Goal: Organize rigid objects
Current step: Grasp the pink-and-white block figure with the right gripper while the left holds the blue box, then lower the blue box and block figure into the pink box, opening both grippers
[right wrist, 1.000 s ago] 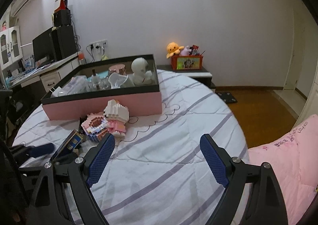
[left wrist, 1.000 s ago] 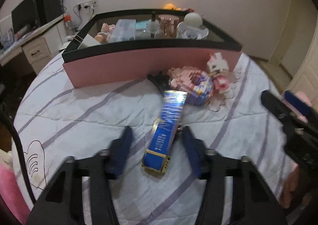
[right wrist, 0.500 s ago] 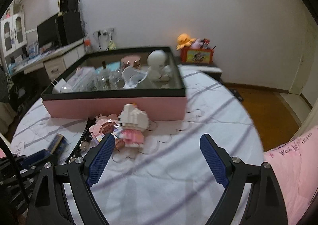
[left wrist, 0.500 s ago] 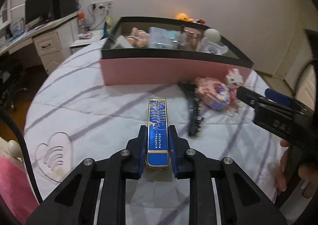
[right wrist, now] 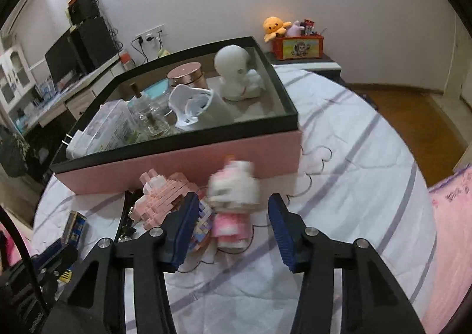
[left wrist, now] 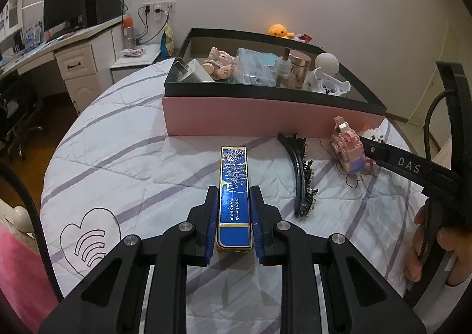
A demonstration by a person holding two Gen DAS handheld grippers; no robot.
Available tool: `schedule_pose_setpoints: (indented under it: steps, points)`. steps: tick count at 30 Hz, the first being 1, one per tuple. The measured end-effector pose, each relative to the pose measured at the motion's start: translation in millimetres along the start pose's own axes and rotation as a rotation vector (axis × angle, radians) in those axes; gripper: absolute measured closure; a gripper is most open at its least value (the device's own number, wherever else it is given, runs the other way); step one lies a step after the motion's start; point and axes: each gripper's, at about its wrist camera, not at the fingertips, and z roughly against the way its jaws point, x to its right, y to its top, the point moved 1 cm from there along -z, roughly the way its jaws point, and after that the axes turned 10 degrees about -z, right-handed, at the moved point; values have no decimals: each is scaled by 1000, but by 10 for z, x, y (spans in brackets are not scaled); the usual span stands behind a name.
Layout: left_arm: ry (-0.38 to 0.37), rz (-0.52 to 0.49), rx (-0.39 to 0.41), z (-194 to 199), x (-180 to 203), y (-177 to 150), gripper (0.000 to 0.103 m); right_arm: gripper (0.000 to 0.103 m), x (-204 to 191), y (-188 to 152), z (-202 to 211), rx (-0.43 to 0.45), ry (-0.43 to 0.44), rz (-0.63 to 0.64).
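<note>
Both wrist cameras look steeply down over the bed, close in, sharing the pink box (left wrist: 265,116) (right wrist: 188,163)

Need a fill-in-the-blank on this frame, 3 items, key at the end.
1. The left gripper is shut on the long ____ box with gold trim.
2. The tray that holds the sorted items has ____ outer walls under a black rim.
3. The block-built white and pink figure sits between the closing jaws of the ____ gripper.

Missing words: blue; pink; right
</note>
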Motion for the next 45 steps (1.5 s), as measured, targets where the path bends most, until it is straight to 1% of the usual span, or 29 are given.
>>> schedule_pose_setpoints:
  steps: [2,3,4,5,6,11,15,21,28,33,36,38,40,43,45]
  points:
    - [1,-3,-2,7,6,0,82,53,32,17,-14,-8,17,-13]
    - [0,-2,0,11,10,1,82,55,38,31,-22,-13,29,-19]
    - [-1,-2,0,15,12,4,82,60,52,52,-24,-19,47,-25]
    - [-3,-2,0,17,16,6,82,67,61,64,-23,-16,40,-28]
    - [-3,-3,-1,18,20,11,82,67,75,70,-24,-12,27,-27]
    - [9,-7,6,61,47,46,82,67,107,50,23,-11,60,-26]
    - [2,-19,38,164,91,142,82,67,43,-4,175,37,53,18]
    - [-28,-63,87,256,221,382,82,67,-149,23,475,110,95,72]
    - [-52,-112,146,304,291,737,82,67,-304,247,661,171,127,98]
    - [-29,-130,172,208,252,1057,82,67,-402,465,653,212,124,105]
    - [-22,-145,162,39,210,1265,82,67,-468,618,559,204,128,108]
    - [-39,-136,136,-131,143,1395,82,67,-524,707,467,194,127,113]
    - [-28,-129,110,-277,84,1472,82,67,-596,782,317,165,124,124]
    - [4,-118,70,-522,-43,1550,82,67,-699,846,20,85,151,124]
    - [19,-114,38,-676,-101,1564,82,67,-770,850,-160,58,133,138]
